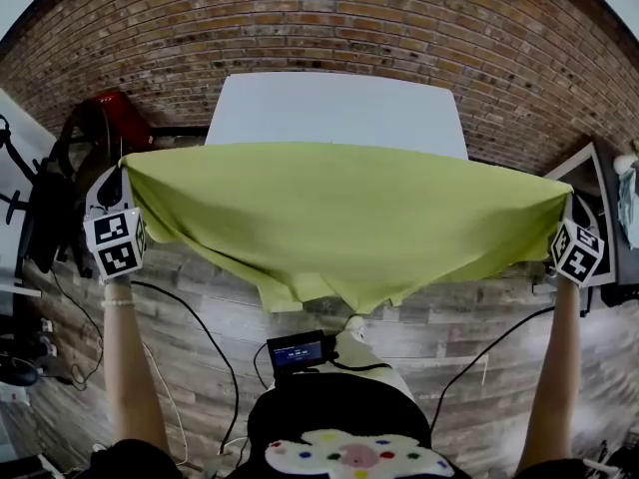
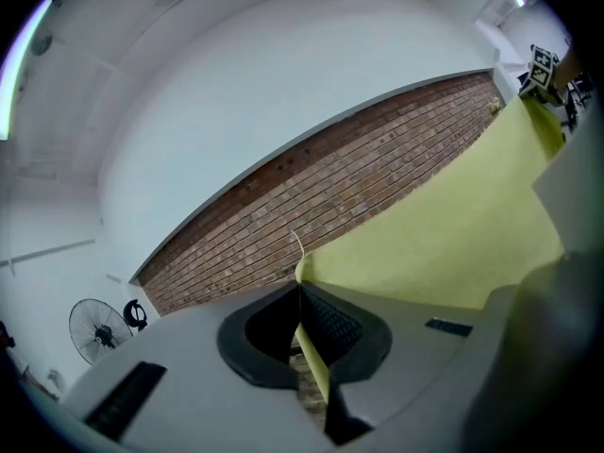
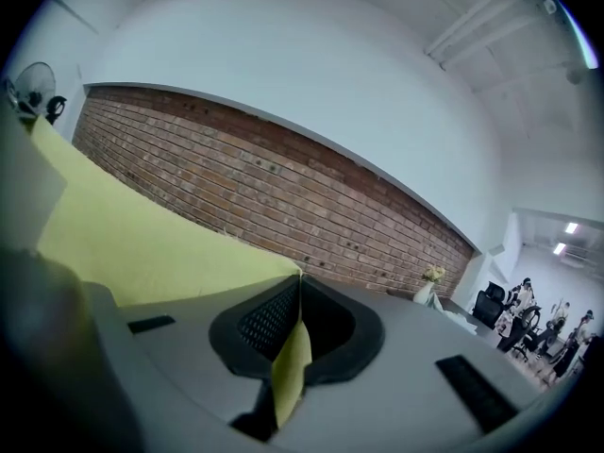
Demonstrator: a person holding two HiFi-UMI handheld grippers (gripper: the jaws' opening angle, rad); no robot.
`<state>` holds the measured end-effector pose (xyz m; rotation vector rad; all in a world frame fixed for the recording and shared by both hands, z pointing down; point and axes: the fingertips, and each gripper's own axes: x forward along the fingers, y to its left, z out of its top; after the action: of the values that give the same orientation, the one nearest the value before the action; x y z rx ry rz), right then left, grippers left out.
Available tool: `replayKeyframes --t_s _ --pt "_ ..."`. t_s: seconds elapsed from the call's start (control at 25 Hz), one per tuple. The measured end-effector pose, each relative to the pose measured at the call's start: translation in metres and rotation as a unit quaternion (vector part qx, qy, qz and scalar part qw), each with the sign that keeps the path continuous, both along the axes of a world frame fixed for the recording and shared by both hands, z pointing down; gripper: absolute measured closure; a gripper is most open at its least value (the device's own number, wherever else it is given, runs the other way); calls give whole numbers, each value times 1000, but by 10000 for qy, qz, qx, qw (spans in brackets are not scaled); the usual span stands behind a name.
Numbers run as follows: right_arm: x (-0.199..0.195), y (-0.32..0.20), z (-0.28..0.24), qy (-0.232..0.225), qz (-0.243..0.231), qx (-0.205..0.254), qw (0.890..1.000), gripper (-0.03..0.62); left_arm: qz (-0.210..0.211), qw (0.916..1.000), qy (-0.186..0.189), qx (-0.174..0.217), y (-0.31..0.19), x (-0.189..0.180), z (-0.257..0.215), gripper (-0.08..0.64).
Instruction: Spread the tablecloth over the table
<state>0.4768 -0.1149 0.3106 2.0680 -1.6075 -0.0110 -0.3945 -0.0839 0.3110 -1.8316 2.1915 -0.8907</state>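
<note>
Tablecloth [image 1: 339,218], yellow-green, is hanging in the air, stretched wide between both grippers on the near side of the white tabletop [image 1: 334,108].

- Top edge is running nearly straight and taut, corner to corner, crossing the tabletop's near edge in the head view; cannot tell whether it is touching.
- Lower edge is sagging to a loose fold at the middle, above the plank floor [image 1: 200,327].
- Left gripper [image 1: 122,173]: jaws are pressing together on the cloth's left top corner, with a thin strip passing between them.
- Right gripper [image 1: 565,208]: jaws are likewise pinching the right top corner.
- The brick wall [image 1: 300,18] is standing beyond the tabletop's far edge.
- Dark equipment and a red object [image 1: 120,113] are crowding the left side near the left gripper.
- Cables [image 1: 215,352] are trailing over the floor below.
</note>
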Motion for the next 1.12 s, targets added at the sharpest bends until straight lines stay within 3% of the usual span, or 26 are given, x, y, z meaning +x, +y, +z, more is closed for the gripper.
replayKeyframes --t_s 0.44,0.68,1.12 --pt "-6 -39 -5 -25 -375 -6 9993 558 -282 9992 -264 41 -20 -7 -29 543" --pt "-14 -51 -11 -159 -524 90 9985 558 -331 9986 -381 160 -29 -12 -45 545" --pt "-10 -93 -29 -102 -1117 200 9935 558 -804 9940 -545 501 -38 -4 -89 543"
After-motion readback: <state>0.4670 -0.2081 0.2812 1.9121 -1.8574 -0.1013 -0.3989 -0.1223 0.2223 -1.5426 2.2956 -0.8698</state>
